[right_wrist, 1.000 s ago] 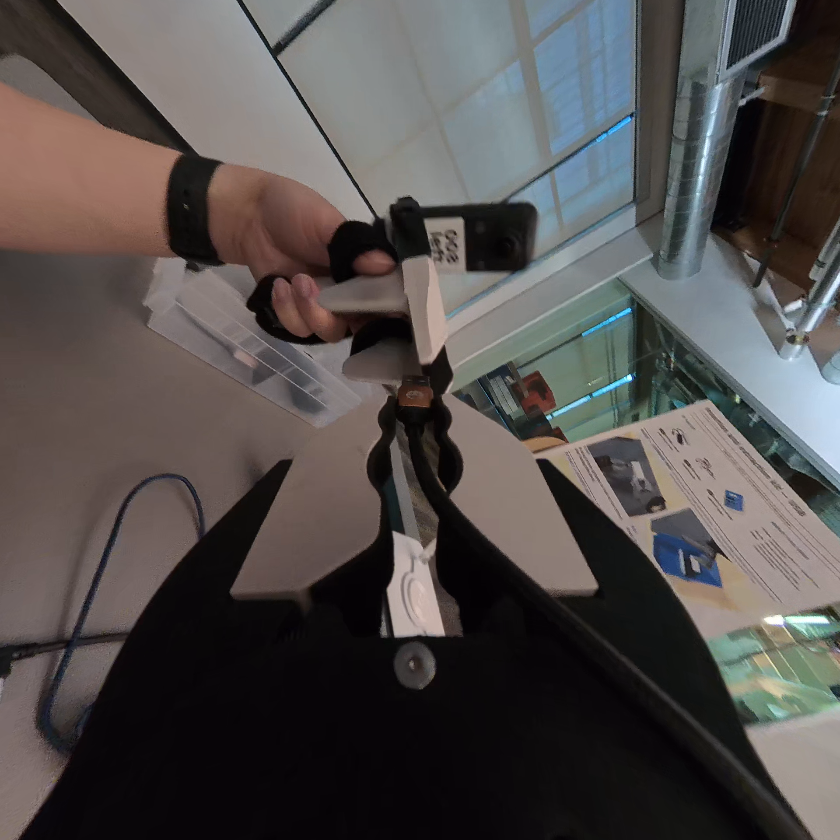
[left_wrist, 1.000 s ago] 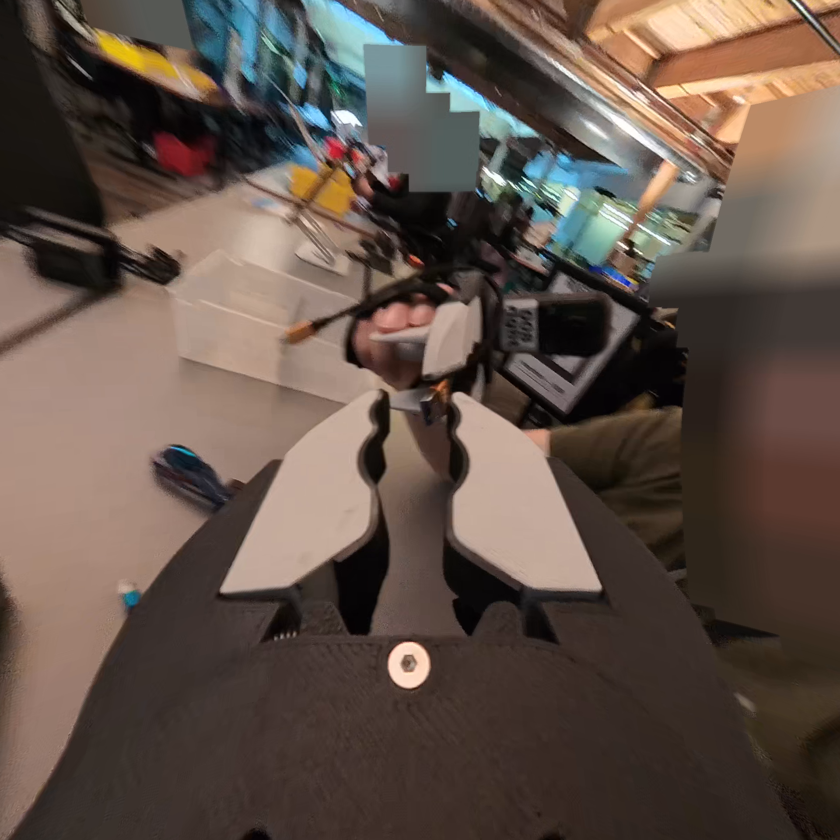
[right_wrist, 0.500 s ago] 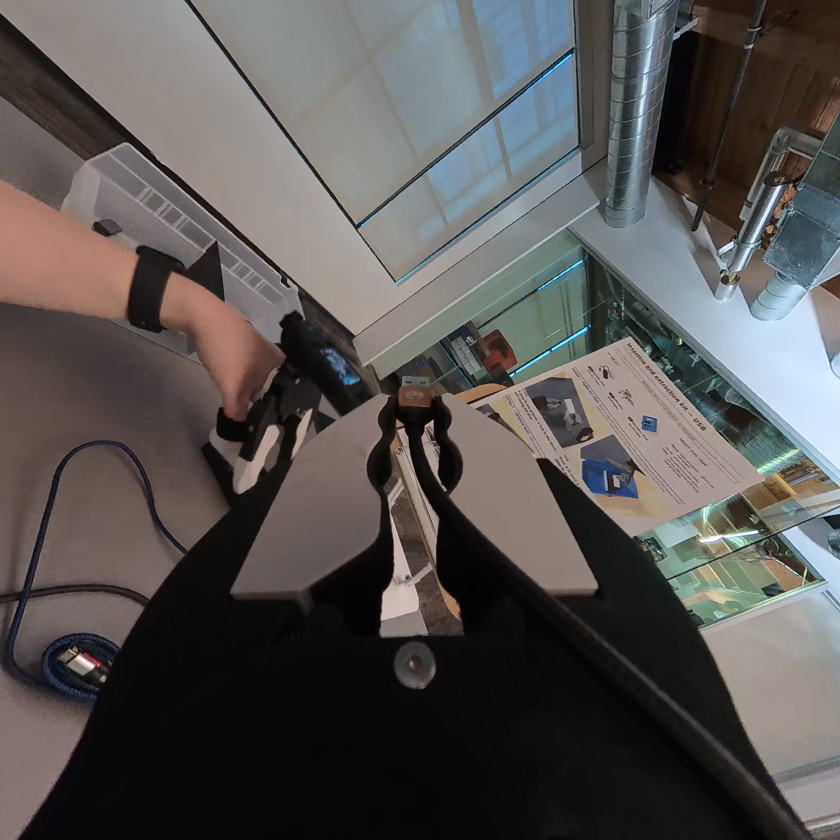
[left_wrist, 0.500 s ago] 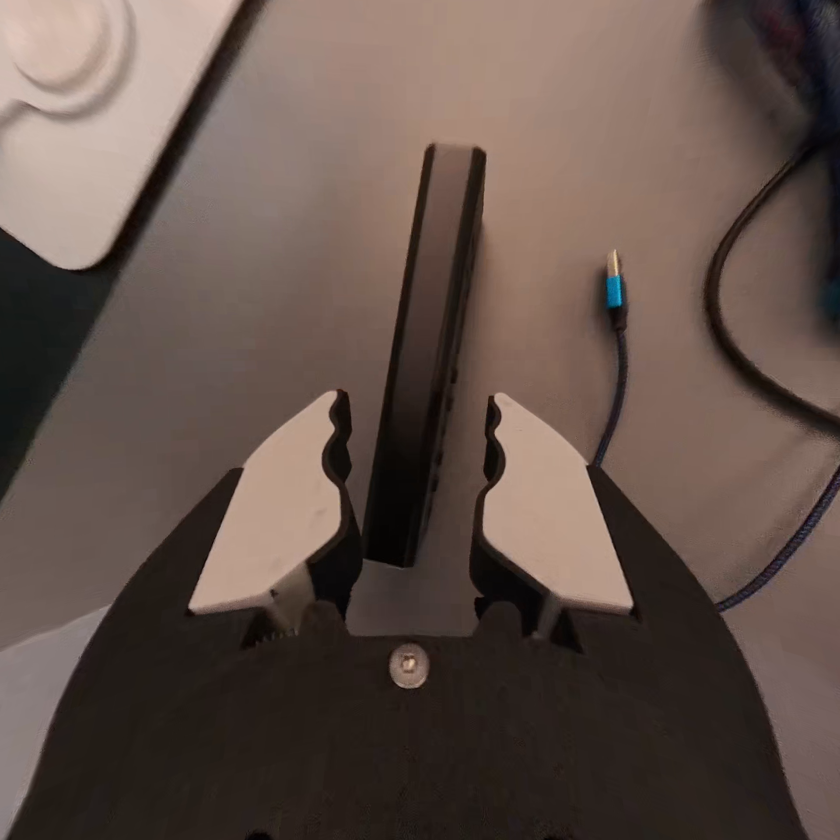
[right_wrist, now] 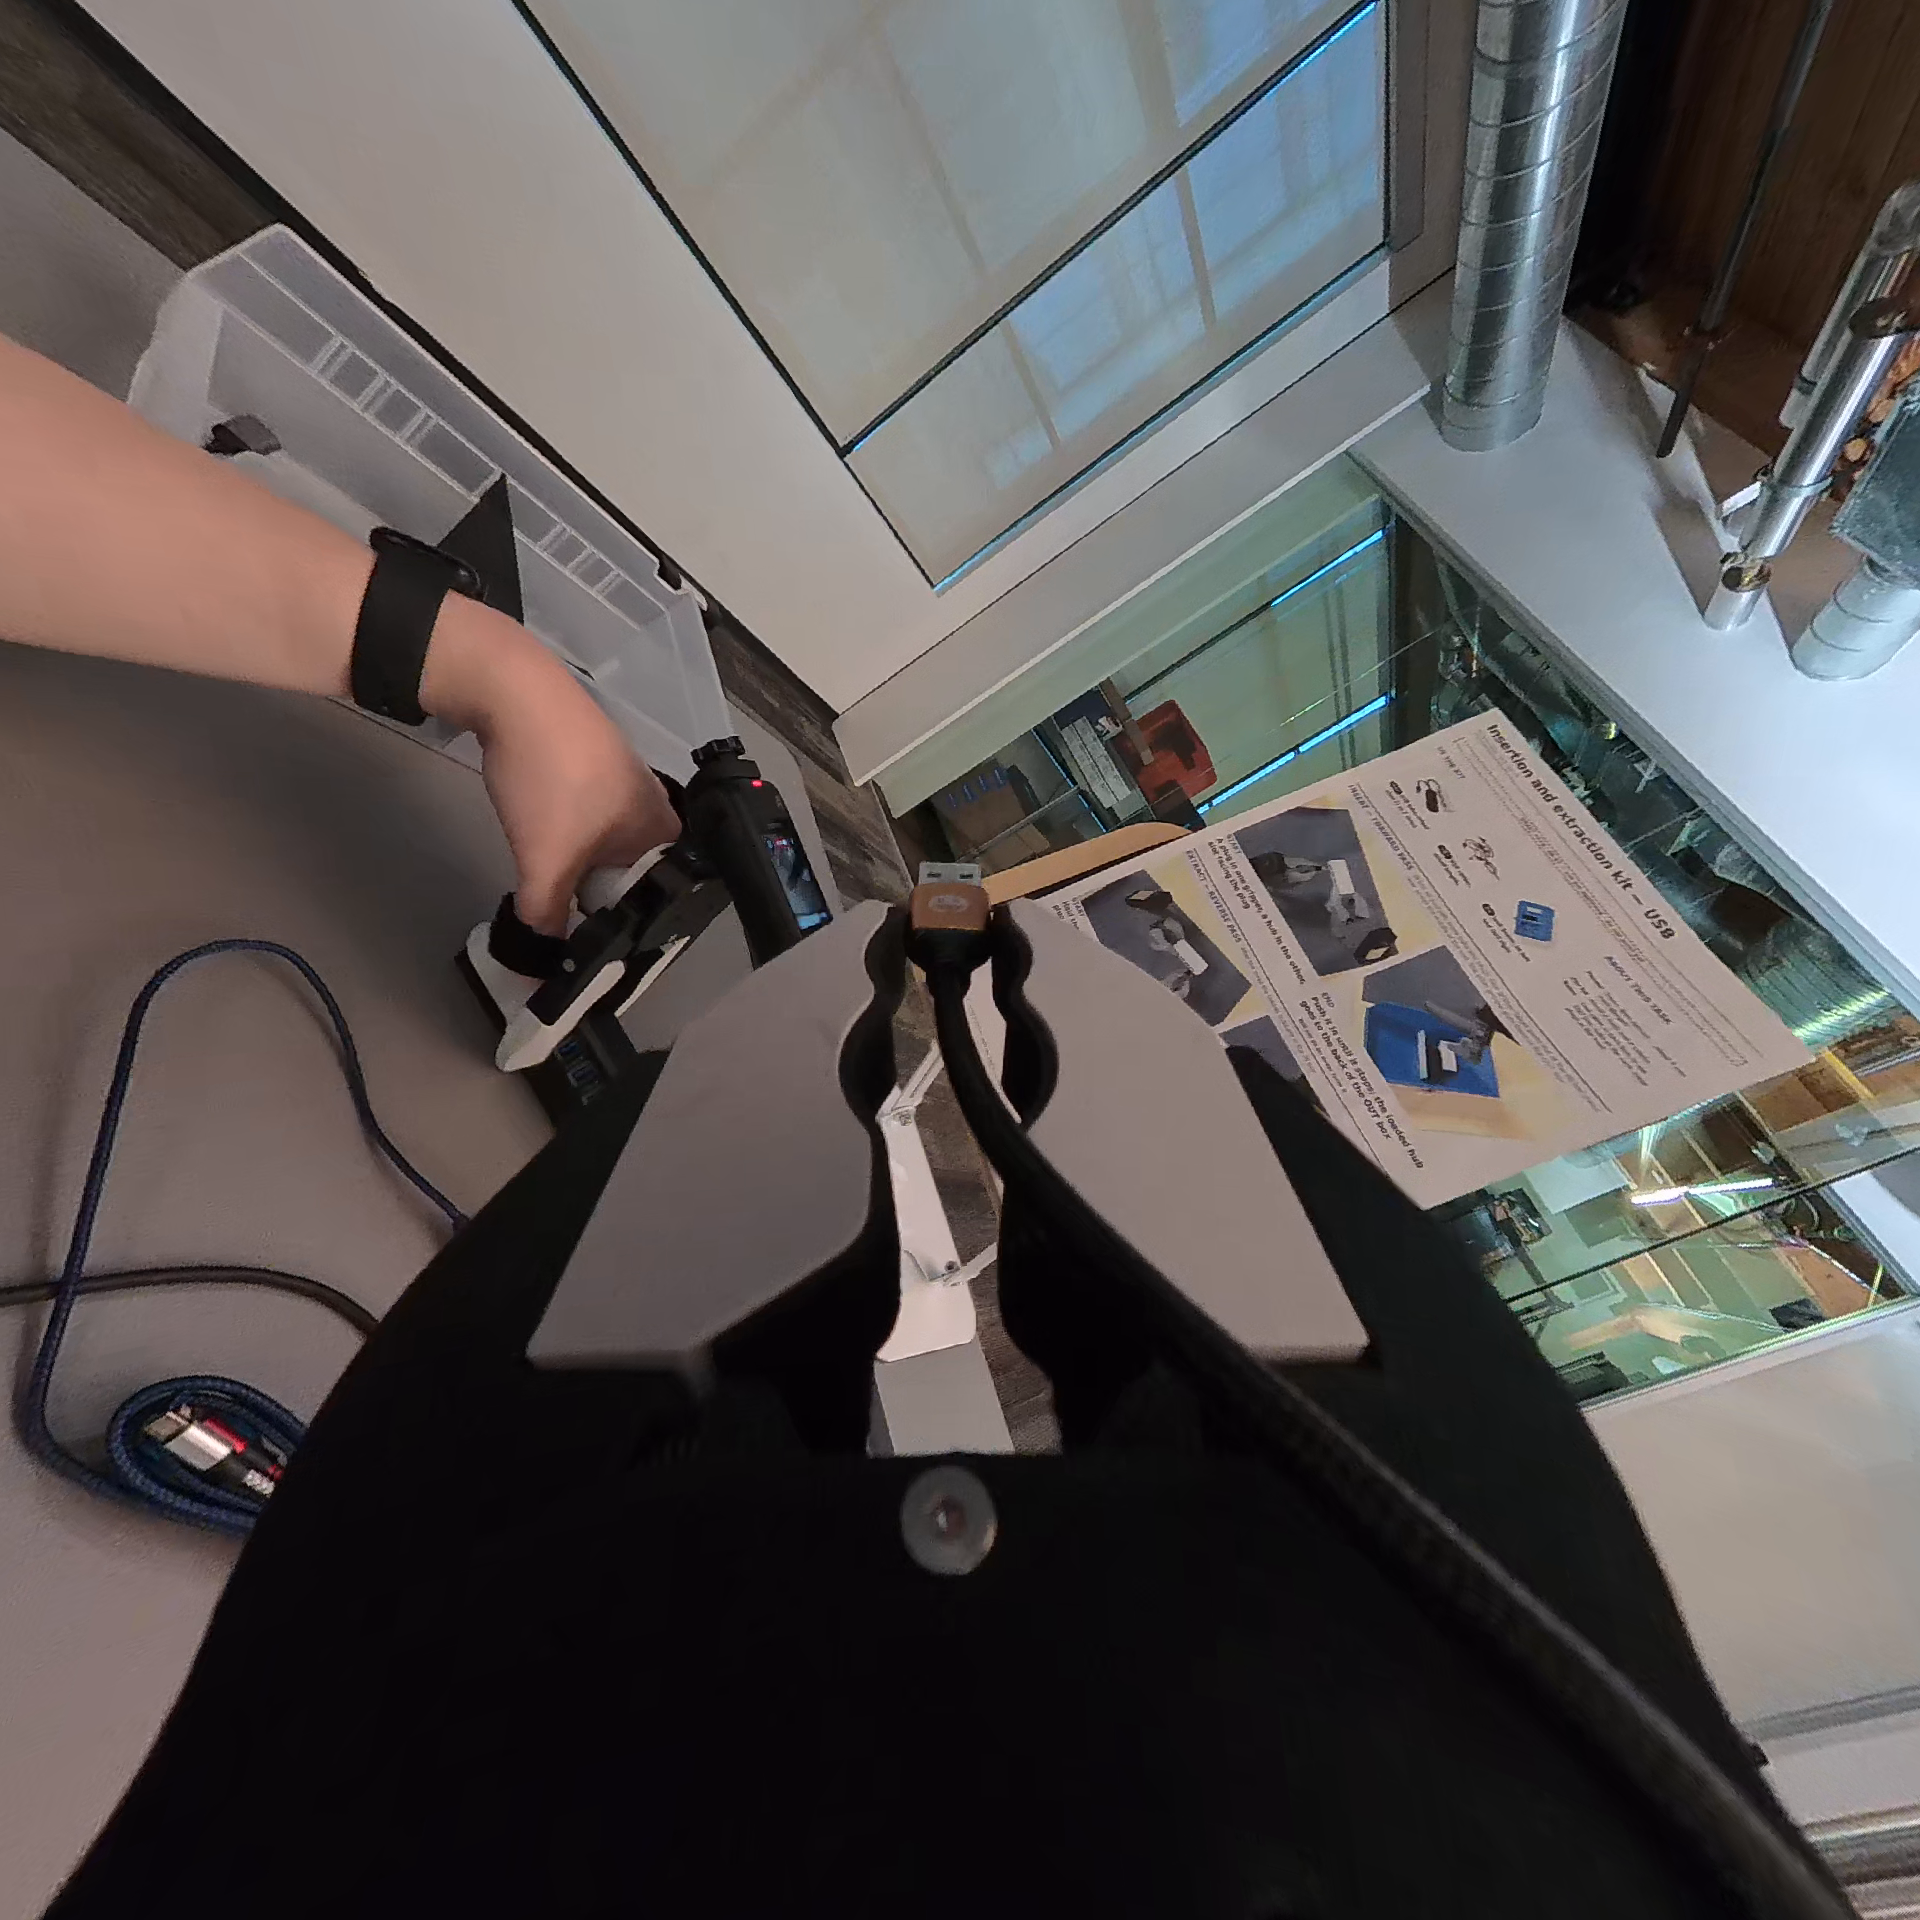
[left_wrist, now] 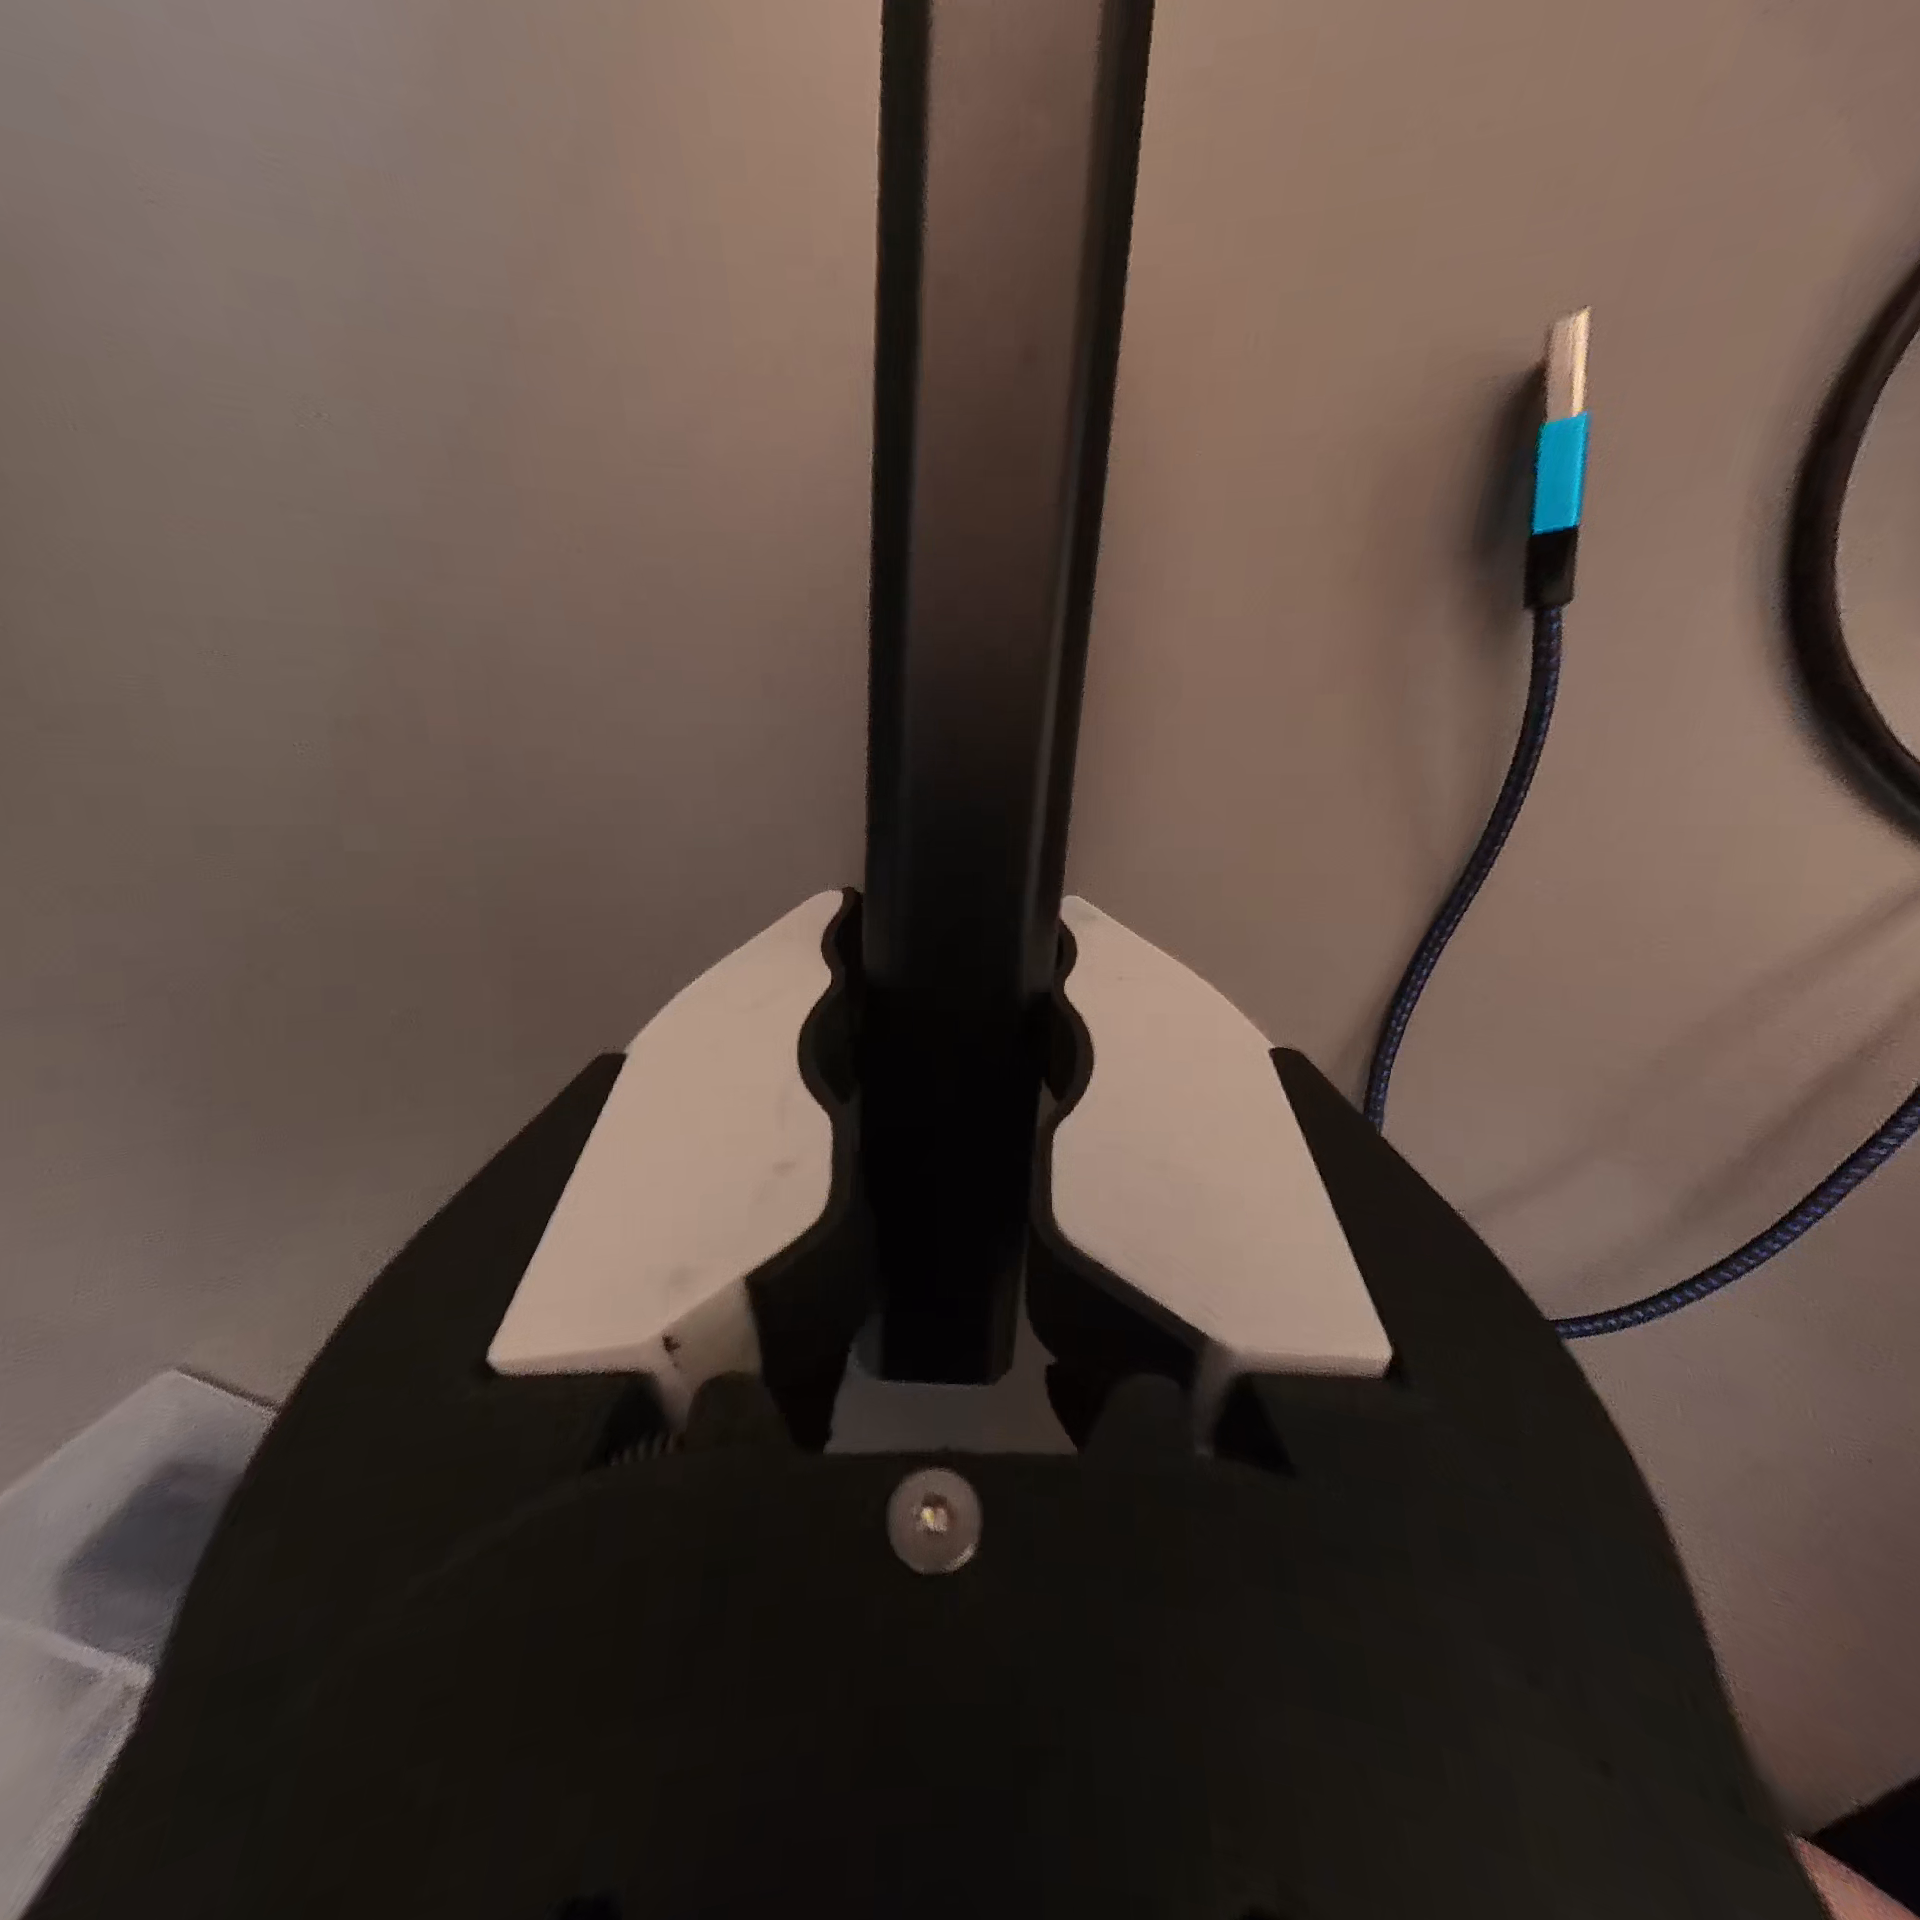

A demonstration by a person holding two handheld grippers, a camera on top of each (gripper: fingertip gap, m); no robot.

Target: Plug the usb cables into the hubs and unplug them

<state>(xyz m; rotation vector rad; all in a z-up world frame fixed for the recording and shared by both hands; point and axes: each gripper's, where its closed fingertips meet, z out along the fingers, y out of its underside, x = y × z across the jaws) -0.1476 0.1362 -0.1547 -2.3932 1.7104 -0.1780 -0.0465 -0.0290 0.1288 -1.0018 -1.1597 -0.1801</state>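
Left wrist view looks steeply down, close over the grey table; right wrist view tilts upward, sharing that table.

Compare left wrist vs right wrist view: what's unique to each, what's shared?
Left wrist only: the left gripper shut on the long black hub, and a loose blue-collared USB plug on the grey table.

Right wrist only: the right gripper shut on a copper-collared USB plug, a clear plastic bin, a printed sheet.

Both: the blue braided cable.

The left gripper clamps a long black hub lying on the grey table; both fingers press its sides. A blue-collared USB plug on a braided cable lies to the right, apart from it.
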